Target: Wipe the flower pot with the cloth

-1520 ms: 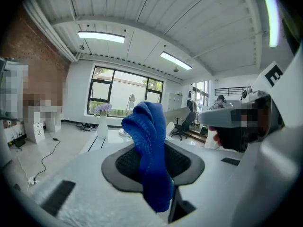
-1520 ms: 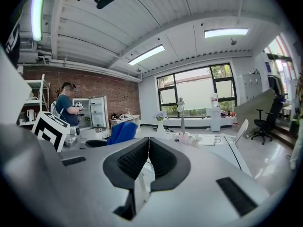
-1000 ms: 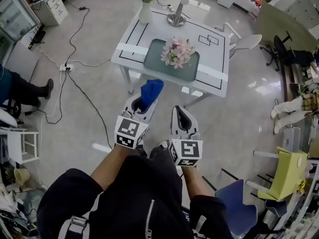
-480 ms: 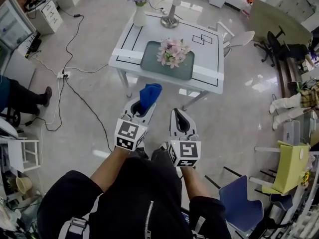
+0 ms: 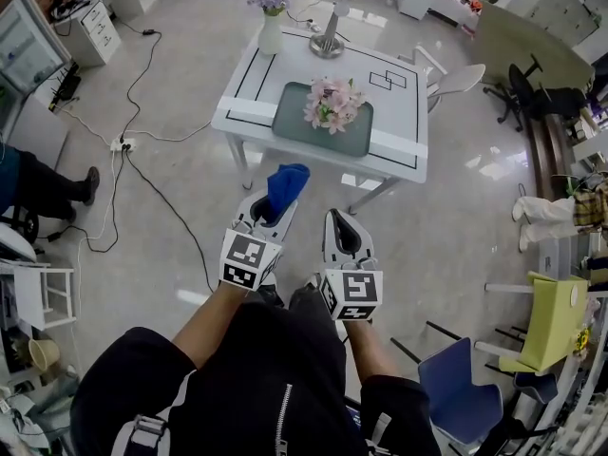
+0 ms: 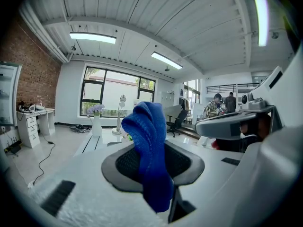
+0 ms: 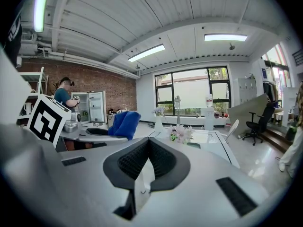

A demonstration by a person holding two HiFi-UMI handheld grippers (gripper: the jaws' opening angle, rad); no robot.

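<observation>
Pink flowers in a pot (image 5: 332,103) stand on a grey-green mat (image 5: 294,122) on the white table (image 5: 399,93), ahead of me across bare floor. The pot itself is hidden under the blooms. My left gripper (image 5: 271,200) is shut on a blue cloth (image 5: 285,183), which sticks up out of the jaws (image 6: 149,145). My right gripper (image 5: 344,224) is held beside it, shut with nothing in it (image 7: 147,162). In the right gripper view the cloth (image 7: 124,123) shows at left and the flowers (image 7: 181,134) sit far off. Both grippers hang well short of the table.
A white vase of purple flowers (image 5: 272,28) and a desk lamp (image 5: 332,31) stand at the table's far side. A white chair (image 5: 458,79) is behind it. Cables and a power strip (image 5: 123,129) lie on the floor at left. A blue chair (image 5: 456,402) is at right.
The head view has shifted a little, so the table sits slightly higher and further right. Both grippers keep the same pose, the cloth still in the left one.
</observation>
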